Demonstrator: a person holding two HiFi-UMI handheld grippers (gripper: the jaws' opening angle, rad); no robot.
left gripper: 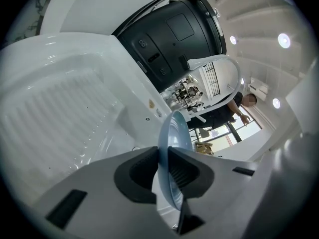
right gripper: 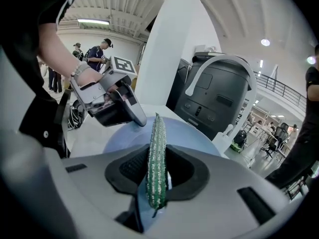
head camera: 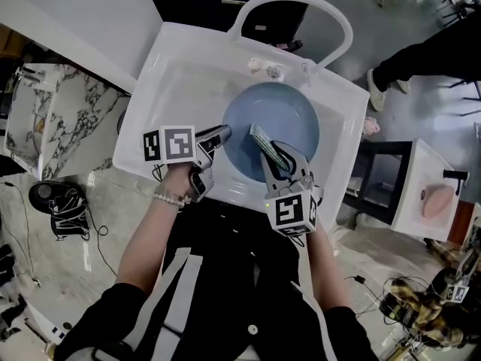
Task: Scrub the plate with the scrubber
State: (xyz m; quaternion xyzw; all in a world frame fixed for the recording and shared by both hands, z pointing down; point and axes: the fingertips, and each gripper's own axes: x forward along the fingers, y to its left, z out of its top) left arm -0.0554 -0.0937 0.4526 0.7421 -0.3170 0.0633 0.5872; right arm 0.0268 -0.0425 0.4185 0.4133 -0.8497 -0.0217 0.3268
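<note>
Pale blue plate [head camera: 294, 117] lay in white plastic basin [head camera: 176, 74]. Left gripper [head camera: 219, 135] pinched its rim at plate's 9 o'clock. Right gripper [head camera: 273, 156], entering from 6 o'clock, clamped thin green scrubber [head camera: 263, 141] edge-on over plate. Judged: plate rigid, smooth, likely slippery, chippable, so keep the rim hold. Scrubber light, floppy; grip mid-pad.

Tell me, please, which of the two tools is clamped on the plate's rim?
The left tool: its jaws pinch the edge of the blue plate, whereas the right tool grips the green scrubber instead.
</note>
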